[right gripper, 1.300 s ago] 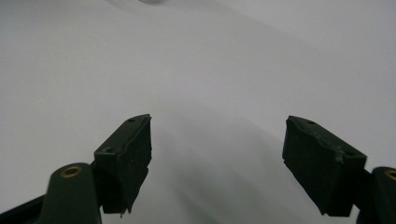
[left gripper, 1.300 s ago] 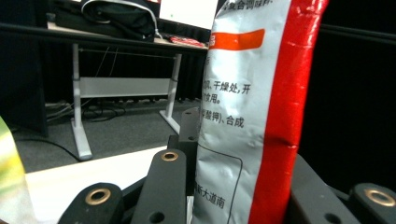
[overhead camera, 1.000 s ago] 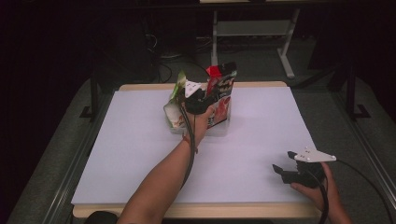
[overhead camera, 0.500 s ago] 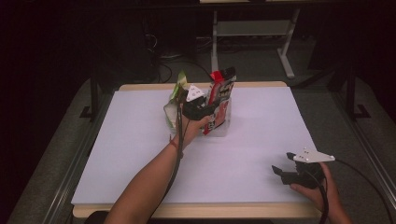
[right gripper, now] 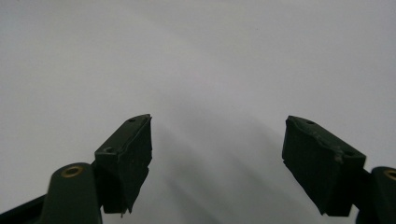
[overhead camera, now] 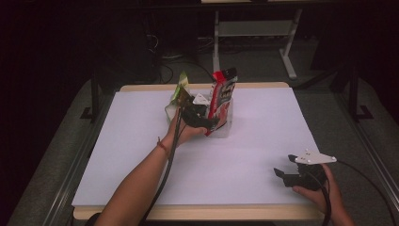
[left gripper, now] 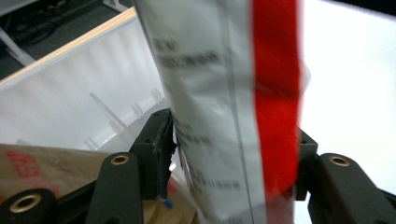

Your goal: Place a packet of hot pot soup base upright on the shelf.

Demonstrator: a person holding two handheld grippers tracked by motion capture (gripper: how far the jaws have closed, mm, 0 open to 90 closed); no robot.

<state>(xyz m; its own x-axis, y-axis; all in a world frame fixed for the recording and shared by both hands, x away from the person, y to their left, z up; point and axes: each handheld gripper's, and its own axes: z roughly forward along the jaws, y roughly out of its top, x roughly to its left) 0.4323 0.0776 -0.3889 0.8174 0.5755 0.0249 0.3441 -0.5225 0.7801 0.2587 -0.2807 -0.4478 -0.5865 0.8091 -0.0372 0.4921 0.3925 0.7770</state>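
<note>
A red and white snack packet (overhead camera: 221,92) stands upright in a clear plastic box (overhead camera: 226,128) at the table's far middle. My left gripper (overhead camera: 207,123) sits at the packet's lower part. In the left gripper view the packet (left gripper: 224,116) spans the gap between the jaws, and both pads touch its sides, so my left gripper (left gripper: 236,154) is shut on it. My right gripper (overhead camera: 282,173) rests near the front right of the white table (overhead camera: 263,141). In its own view my right gripper (right gripper: 217,154) is open over bare white surface.
A green packet (overhead camera: 181,87) leans at the box's left side, and a brown packet (left gripper: 46,163) lies low in the box beside my left jaw. Dark floor, cables and a white stand's legs (overhead camera: 287,61) lie beyond the table's far edge.
My left hand has drawn slightly back toward the person while staying at the red packet. The right gripper has stayed in place.
</note>
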